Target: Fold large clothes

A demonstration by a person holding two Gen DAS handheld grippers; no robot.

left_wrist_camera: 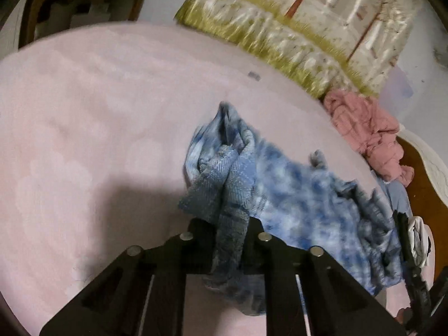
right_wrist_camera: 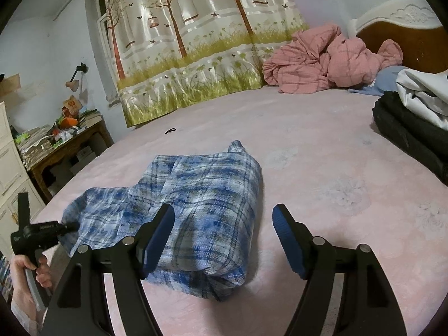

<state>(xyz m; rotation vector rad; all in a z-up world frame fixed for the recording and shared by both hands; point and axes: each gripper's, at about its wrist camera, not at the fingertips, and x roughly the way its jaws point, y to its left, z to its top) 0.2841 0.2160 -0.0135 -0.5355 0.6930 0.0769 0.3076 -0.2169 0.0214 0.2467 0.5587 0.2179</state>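
A blue and white plaid shirt [right_wrist_camera: 207, 196] lies partly folded on the pink bedspread [right_wrist_camera: 322, 140]. My left gripper [left_wrist_camera: 229, 232] is shut on a bunched edge of the shirt [left_wrist_camera: 280, 184] and holds it up off the bed. That gripper also shows at the left of the right wrist view [right_wrist_camera: 67, 226], gripping the shirt's left end. My right gripper [right_wrist_camera: 221, 224] is open and empty, low over the near right part of the shirt, its left finger [right_wrist_camera: 156, 235] over the cloth.
A crumpled pink quilt [right_wrist_camera: 322, 61] lies by the headboard [right_wrist_camera: 403, 36]. Folded black and white clothes [right_wrist_camera: 411, 123] are stacked at the right. A cluttered wooden side table [right_wrist_camera: 64, 145] stands left of the bed. A tree-print curtain [right_wrist_camera: 196, 42] hangs behind.
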